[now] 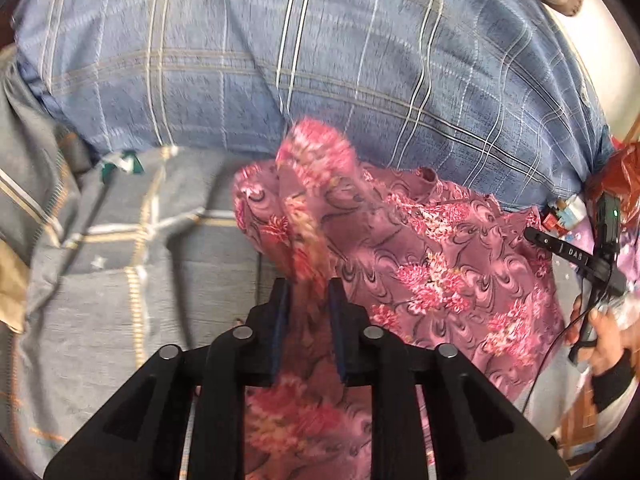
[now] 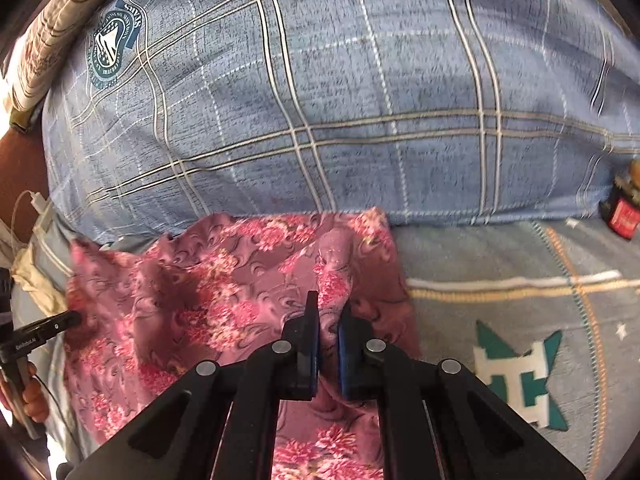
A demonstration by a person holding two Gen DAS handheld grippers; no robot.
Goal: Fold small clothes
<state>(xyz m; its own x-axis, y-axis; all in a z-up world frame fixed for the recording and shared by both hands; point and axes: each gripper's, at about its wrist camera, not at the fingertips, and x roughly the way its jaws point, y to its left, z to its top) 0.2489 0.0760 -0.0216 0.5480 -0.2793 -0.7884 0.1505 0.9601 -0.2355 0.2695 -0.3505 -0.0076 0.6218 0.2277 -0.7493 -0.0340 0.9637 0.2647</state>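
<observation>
While both grippers work on the same piece of clothing, the pink floral garment (image 1: pixel 440 264) lies spread on a grey checked bedsheet (image 1: pixel 168 248), its far edge close against a big blue plaid pillow (image 1: pixel 320 60) that fills the upper half of each view.

From the left wrist view, the left gripper (image 1: pixel 308 292) sits at the bottom centre of the frame. Its two black fingers stand narrowly apart with a raised, bunched ridge of the pink cloth running up between them; the blue pads flank the fabric on both sides and appear to pinch it. That lifted fold is blurred and rises toward the middle of the frame, above the rest of the garment, which spreads out to the right. At the right edge a hand (image 1: pixel 604 332) holds the other black tool.

From the right wrist view, the right gripper (image 2: pixel 328 320) is at the bottom centre, its fingers drawn nearly together on a small peak of the pink floral garment (image 2: pixel 224 292). The cloth spreads to the left of the frame, and the grey checked bedsheet (image 2: pixel 500 264) with a teal and white star print (image 2: pixel 520 380) lies to the right. A red item (image 2: pixel 622 216), too blurred to identify, sits at the right edge beside the pillow.
</observation>
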